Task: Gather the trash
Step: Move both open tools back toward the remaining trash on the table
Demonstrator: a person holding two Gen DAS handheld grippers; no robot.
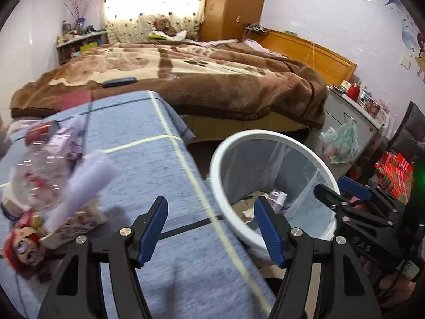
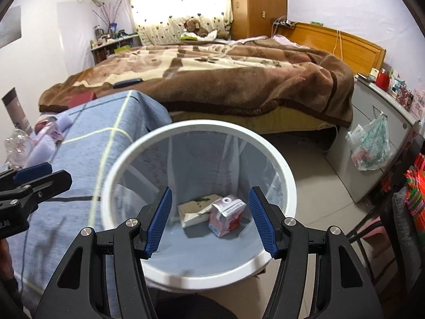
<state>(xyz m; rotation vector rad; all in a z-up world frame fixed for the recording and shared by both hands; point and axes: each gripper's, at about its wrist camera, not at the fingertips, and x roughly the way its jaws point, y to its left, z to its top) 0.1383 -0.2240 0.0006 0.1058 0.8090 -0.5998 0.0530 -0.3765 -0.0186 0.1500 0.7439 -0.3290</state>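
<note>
A white bin (image 2: 281,167) with a clear liner stands on the floor beside a blue-covered table (image 1: 148,164). In it lie a pink drink carton (image 2: 225,216) and a beige wrapper (image 2: 195,210). My right gripper (image 2: 209,223) is open and empty above the bin's mouth. My left gripper (image 1: 212,234) is open and empty over the table's right edge, next to the bin (image 1: 220,156). A trash pile lies at the table's left: a clear plastic bottle (image 1: 39,170), lilac paper (image 1: 85,183) and a printed wrapper with a cartoon face (image 1: 25,244).
A bed with a brown blanket (image 2: 212,79) fills the room behind. A grey cabinet (image 2: 377,122) with a hanging plastic bag (image 2: 372,143) stands right of the bin. Red and green packaging (image 2: 417,186) sits at the far right.
</note>
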